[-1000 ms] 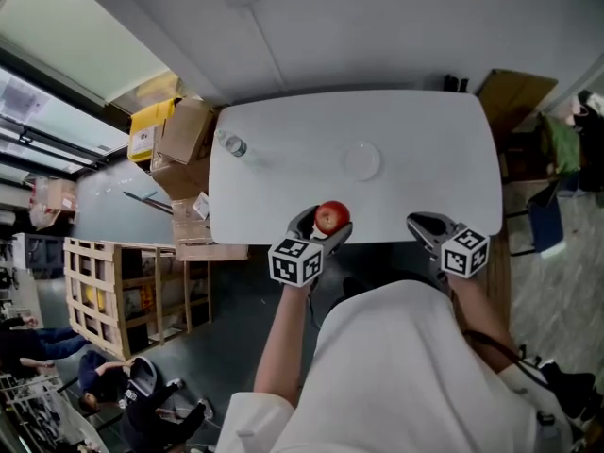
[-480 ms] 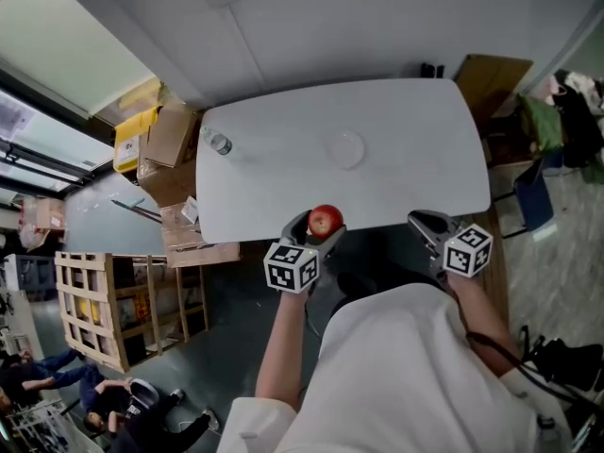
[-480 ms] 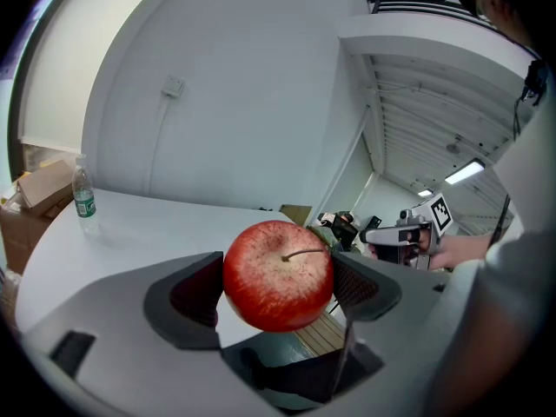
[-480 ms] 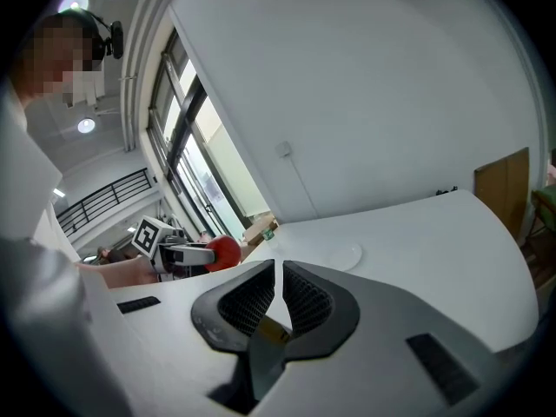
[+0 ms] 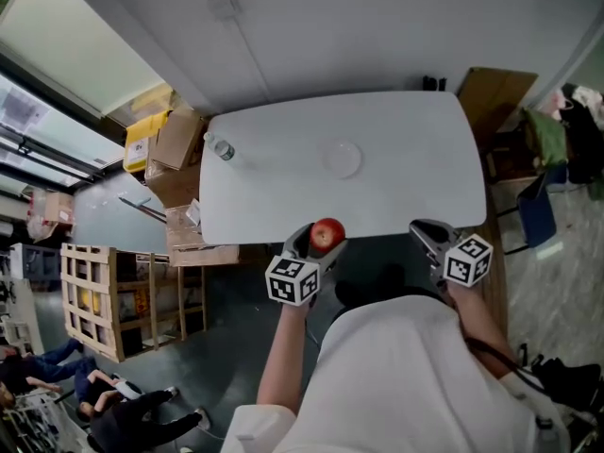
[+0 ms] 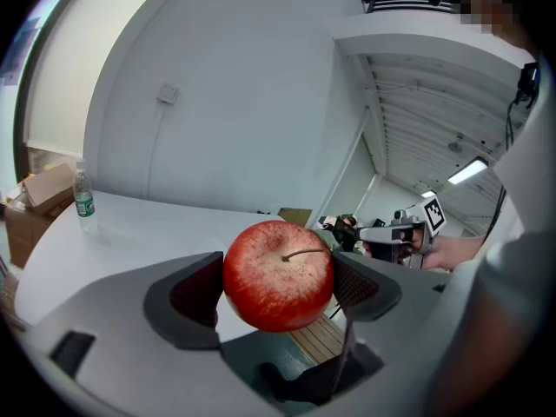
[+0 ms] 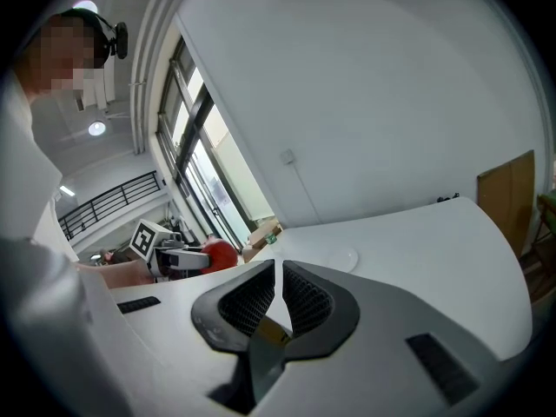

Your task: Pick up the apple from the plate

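Note:
A red apple (image 5: 327, 235) (image 6: 279, 274) is clamped between the jaws of my left gripper (image 5: 319, 241) (image 6: 276, 287), held in the air just off the near edge of the white table (image 5: 396, 187). The same apple (image 7: 221, 254) shows small and red at the left in the right gripper view. A pale round plate (image 5: 342, 159) (image 7: 338, 258) lies bare in the middle of the table, well beyond the apple. My right gripper (image 5: 427, 235) (image 7: 278, 298) hovers at the table's near right edge, jaws shut with nothing between them.
A clear water bottle (image 5: 220, 148) (image 6: 83, 201) stands at the table's far left corner. Cardboard boxes (image 5: 175, 140) and a wooden crate (image 5: 104, 300) sit on the floor to the left. A brown board (image 5: 491, 92) leans by the far right corner, a chair (image 5: 533, 206) to the right.
The left gripper with the apple has drawn back toward me, from over the table's near edge to just off it. The right gripper has barely moved.

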Tool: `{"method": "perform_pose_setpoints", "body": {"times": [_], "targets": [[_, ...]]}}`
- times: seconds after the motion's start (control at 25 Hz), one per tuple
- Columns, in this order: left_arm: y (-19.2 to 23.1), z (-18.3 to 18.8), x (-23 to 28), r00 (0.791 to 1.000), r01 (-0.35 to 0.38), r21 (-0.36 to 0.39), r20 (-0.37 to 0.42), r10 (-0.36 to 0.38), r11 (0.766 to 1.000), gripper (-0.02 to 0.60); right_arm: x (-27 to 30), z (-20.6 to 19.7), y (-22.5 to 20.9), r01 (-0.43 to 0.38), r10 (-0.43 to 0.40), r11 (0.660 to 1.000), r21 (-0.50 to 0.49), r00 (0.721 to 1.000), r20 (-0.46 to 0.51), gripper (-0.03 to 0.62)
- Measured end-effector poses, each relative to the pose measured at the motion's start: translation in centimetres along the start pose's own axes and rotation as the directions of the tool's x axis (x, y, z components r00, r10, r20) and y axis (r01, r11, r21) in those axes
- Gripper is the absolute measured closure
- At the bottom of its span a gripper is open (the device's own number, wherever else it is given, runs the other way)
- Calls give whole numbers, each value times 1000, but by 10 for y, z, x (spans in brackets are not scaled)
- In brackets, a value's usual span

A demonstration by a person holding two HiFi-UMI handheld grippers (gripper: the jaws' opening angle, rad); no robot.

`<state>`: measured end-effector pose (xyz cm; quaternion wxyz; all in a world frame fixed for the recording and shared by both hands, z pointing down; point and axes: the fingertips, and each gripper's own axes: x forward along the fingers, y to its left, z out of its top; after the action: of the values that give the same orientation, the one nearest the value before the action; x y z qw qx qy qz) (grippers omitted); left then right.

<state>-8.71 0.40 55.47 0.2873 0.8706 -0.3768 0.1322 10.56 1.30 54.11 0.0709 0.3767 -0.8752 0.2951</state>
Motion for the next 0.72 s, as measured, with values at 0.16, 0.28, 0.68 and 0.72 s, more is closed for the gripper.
{"method": "perform_pose_setpoints", "body": {"times": [0.16,0.28,0.68,0.72], "targets": [[-15,-2,5,1000,-12,-18,14,12,1000,195,-14,7,-14,-19,19,1000,0,1000,9,543],[-23,-2,10,1000,-18,-18,18,19,1000,195,-18,12,-23,-33,33,999,1,999,25,543],[-35,4,17,999,-38,-29,35,39,999,195,-18,17,-34,-64,64,998,-16,998,20,548],[-35,4,17,999,-40,-28,36,41,999,195,-17,18,-35,-67,67,998,-17,998,21,548]]}}
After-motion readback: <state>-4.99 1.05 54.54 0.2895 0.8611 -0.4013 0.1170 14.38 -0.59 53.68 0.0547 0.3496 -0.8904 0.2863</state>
